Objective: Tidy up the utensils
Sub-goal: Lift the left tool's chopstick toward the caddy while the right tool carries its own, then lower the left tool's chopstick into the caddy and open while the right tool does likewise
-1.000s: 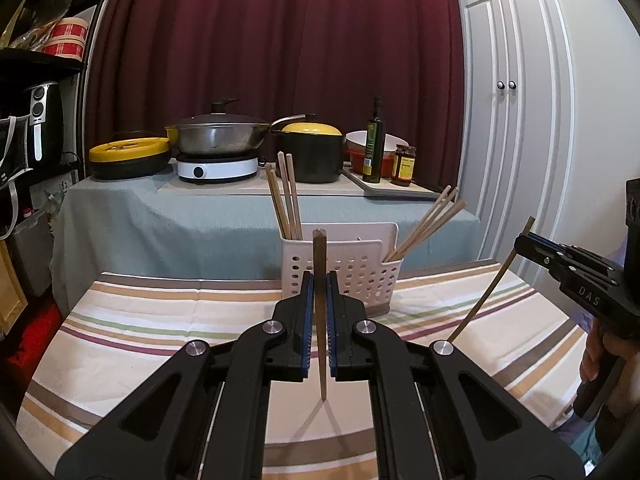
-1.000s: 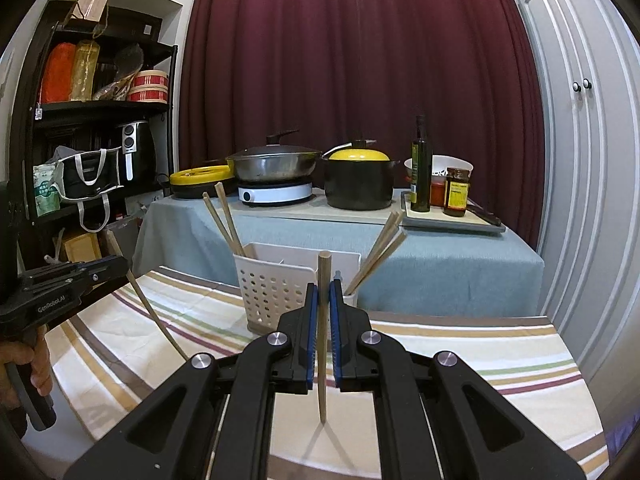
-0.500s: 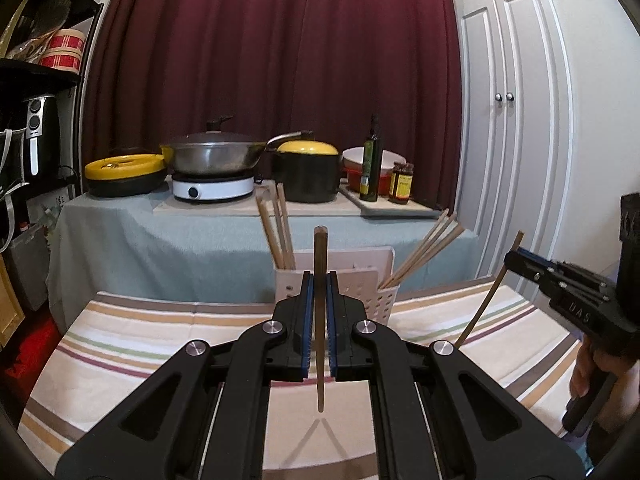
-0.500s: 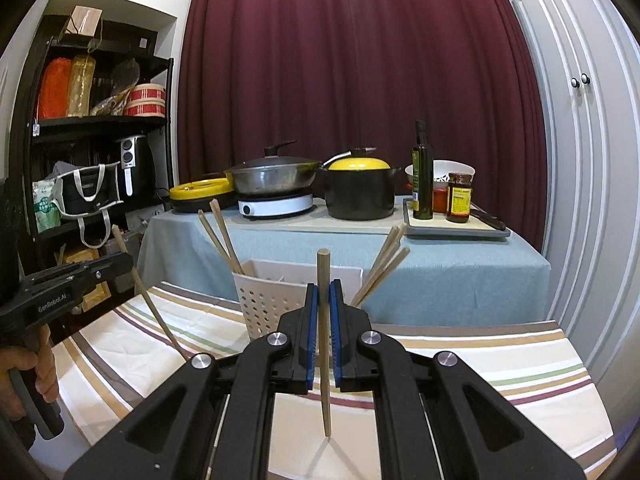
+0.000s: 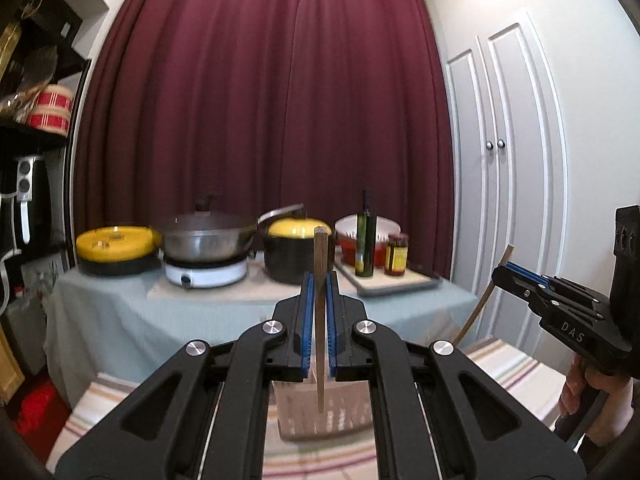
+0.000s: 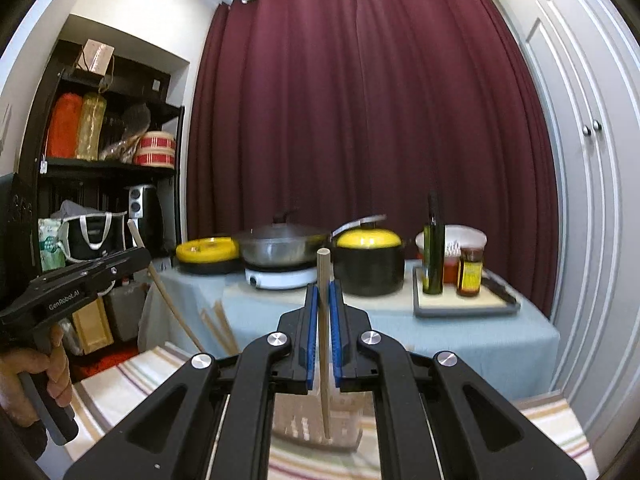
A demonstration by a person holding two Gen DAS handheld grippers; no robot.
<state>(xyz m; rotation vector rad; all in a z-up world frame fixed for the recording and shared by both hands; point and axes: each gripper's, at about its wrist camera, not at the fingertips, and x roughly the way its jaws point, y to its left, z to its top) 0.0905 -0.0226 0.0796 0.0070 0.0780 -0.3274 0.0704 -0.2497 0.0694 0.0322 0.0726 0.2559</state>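
My left gripper point(image 5: 319, 280) is shut on a dark wooden chopstick point(image 5: 320, 320) held upright, its lower tip hanging over the white perforated utensil holder point(image 5: 324, 416). My right gripper point(image 6: 324, 292) is shut on a lighter wooden chopstick point(image 6: 325, 340), also upright, its tip down at the holder point(image 6: 316, 420). In the left wrist view the right gripper point(image 5: 500, 272) shows at the right with its chopstick point(image 5: 484, 296) slanting down. The left gripper point(image 6: 140, 254) appears at the left of the right wrist view. More chopsticks point(image 6: 218, 328) lean out of the holder's left side.
The holder stands on a striped tablecloth point(image 6: 132, 384). Behind is a blue-grey covered table point(image 5: 120, 312) with a wok on a hob point(image 5: 204, 240), a yellow-lidded black pot point(image 5: 298, 256), an oil bottle point(image 5: 366, 240) and a jar. Shelves stand left, white cupboard doors point(image 5: 508, 200) right.
Both grippers have risen and moved forward over the holder, chopsticks still clamped. The holder has slid from mid-view to low in both views, mostly behind the fingers.
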